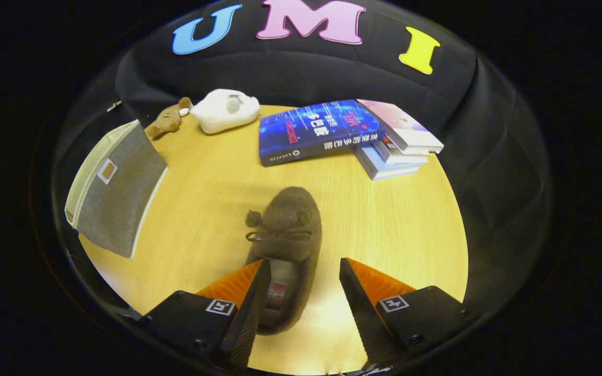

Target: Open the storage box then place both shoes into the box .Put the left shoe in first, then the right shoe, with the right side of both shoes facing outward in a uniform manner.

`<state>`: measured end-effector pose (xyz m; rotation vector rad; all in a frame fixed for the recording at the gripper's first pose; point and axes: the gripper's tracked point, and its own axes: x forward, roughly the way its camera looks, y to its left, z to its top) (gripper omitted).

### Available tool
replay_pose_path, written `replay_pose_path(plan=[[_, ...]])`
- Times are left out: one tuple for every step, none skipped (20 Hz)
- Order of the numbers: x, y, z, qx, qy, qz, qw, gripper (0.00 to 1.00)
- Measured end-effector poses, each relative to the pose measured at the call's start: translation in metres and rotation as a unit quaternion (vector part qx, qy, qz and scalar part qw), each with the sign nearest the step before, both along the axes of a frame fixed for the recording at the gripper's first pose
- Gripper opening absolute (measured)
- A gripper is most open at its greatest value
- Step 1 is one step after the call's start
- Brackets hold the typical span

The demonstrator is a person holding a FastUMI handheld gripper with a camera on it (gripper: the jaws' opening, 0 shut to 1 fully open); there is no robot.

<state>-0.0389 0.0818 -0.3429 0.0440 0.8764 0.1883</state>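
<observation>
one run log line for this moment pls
tongs: open, straddling heel | brown fuzzy slipper: flat on table, unheld | grey fabric storage box: closed

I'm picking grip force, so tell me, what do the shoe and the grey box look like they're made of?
The shoe, its heel between the open tongs, looks like soft brown suede or plush, matte and fuzzy. The grey box looks like woven fabric over stiff panels, with pale edging.

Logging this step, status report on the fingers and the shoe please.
Gripper open, fingers straddling the shoe's heel, not pressing. Brown shoe flat on table. Storage box off to the side. Nothing blocking.
</observation>
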Motion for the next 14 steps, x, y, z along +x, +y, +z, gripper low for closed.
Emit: replay_pose_path(plan=[[0.005,-0.001,-0.012,-0.004,0.008,0.000,1.000,0.83],[0.009,0.000,-0.019,-0.005,0.012,0.000,1.000,0.82],[0.014,0.001,-0.025,-0.008,0.016,-0.002,1.000,0.81],[0.020,0.003,-0.029,-0.010,0.016,-0.004,1.000,0.78],[0.026,0.006,-0.032,-0.008,0.016,-0.006,1.000,0.77],[0.031,0.009,-0.035,-0.007,0.014,-0.008,1.000,0.72],[0.035,0.013,-0.038,-0.007,0.012,-0.007,1.000,0.67],[0.037,0.011,-0.044,-0.020,0.013,-0.009,1.000,0.49],[0.038,0.003,-0.048,-0.042,0.011,-0.017,0.999,0.32],[0.040,0.000,-0.047,-0.055,0.004,-0.027,0.998,0.15],[0.041,0.001,-0.046,-0.049,0.003,-0.033,0.998,0.09],[0.038,0.001,-0.046,-0.044,0.007,-0.038,0.998,0.06],[0.037,0.000,-0.042,-0.040,0.007,-0.042,0.998,0.06],[0.035,0.001,-0.037,-0.030,0.005,-0.047,0.998,0.06]])
